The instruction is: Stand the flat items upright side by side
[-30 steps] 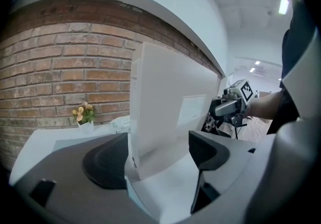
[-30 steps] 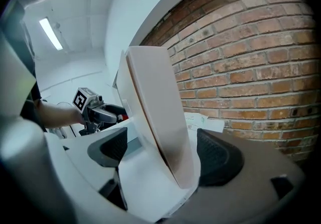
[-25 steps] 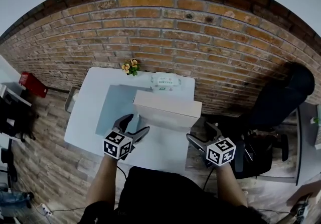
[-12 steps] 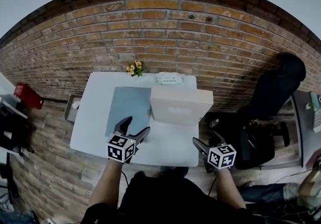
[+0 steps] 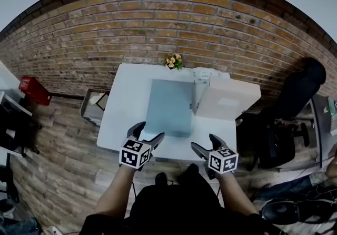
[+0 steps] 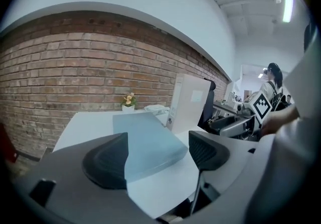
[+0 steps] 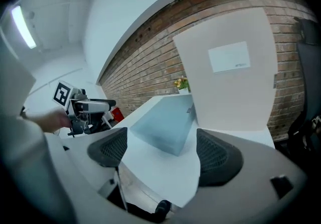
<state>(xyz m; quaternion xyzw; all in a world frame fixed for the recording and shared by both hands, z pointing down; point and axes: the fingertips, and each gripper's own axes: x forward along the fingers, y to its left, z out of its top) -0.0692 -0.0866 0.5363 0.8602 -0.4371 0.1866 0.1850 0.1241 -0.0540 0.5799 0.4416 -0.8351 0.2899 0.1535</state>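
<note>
At the near edge of the tabletop (image 5: 124, 123), head view: left tongs (image 5: 149, 130) and right tongs (image 5: 204, 141) held side by side, short of the work and aimed in over the edge, presumably squared up for a two-handed approach. Grey-blue file (image 5: 168, 106) lying flat mid-tabletop. White file (image 5: 227, 99) already upright just to its right, near the right-hand edge; touching or not, cannot tell. Judged: one item stood, one left to raise beside it. Flower pot (image 5: 172, 61) and white packet (image 5: 202, 74) parked at the far edge by the brick wall (image 5: 158, 23), out of the working area. Left gripper view: tongs (image 6: 156, 155) released, pads wide apart, empty; grey-blue file (image 6: 145, 142) ahead with its near corner in line with the gap, no contact. White file (image 6: 190, 102) seen from the spine side, ring hole low on the spine. Right gripper view: tongs (image 7: 161, 153) likewise released and empty, grey-blue file (image 7: 163, 125) ahead and apart from the pads; white file (image 7: 230, 72) showing its broad face, pale label on the upper half. Look of the flat file: matte, even grey-blue, thick square-cornered slab, no label visible; probably stiff, likely easiest taken by an edge.
</note>
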